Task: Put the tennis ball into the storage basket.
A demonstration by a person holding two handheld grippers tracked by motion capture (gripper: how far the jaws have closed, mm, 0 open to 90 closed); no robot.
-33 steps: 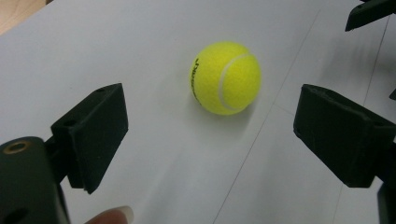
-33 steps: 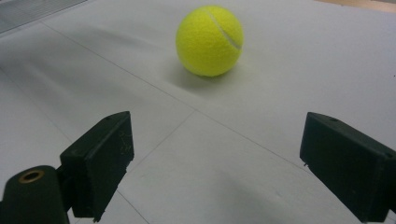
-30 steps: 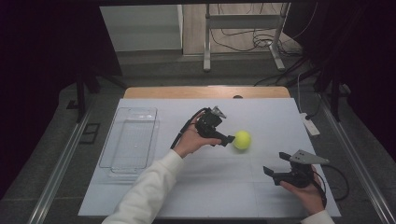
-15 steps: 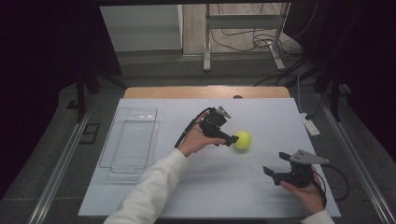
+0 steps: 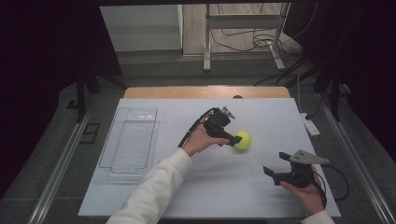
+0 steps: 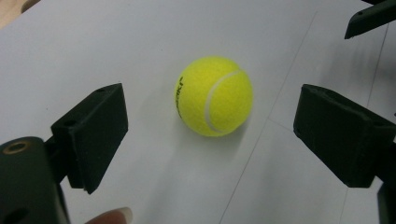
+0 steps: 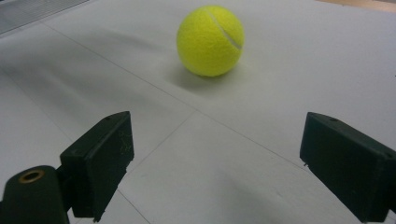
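Note:
A yellow tennis ball rests on the white table sheet, near its middle. My left gripper is right beside the ball on its left, and its jaws stand wide open. In the left gripper view the ball lies just ahead of the gap between the jaws, untouched. My right gripper is held low at the front right, open and empty. Farther off in the right gripper view, the ball sits on the sheet beyond the jaws.
A clear plastic tray lies empty at the left of the sheet. A white power strip sits off the sheet's right edge. The tip of the other gripper juts into the top right of the left gripper view.
My left gripper has moved to the right, up to the ball. The ball and my right gripper have stayed where they were.

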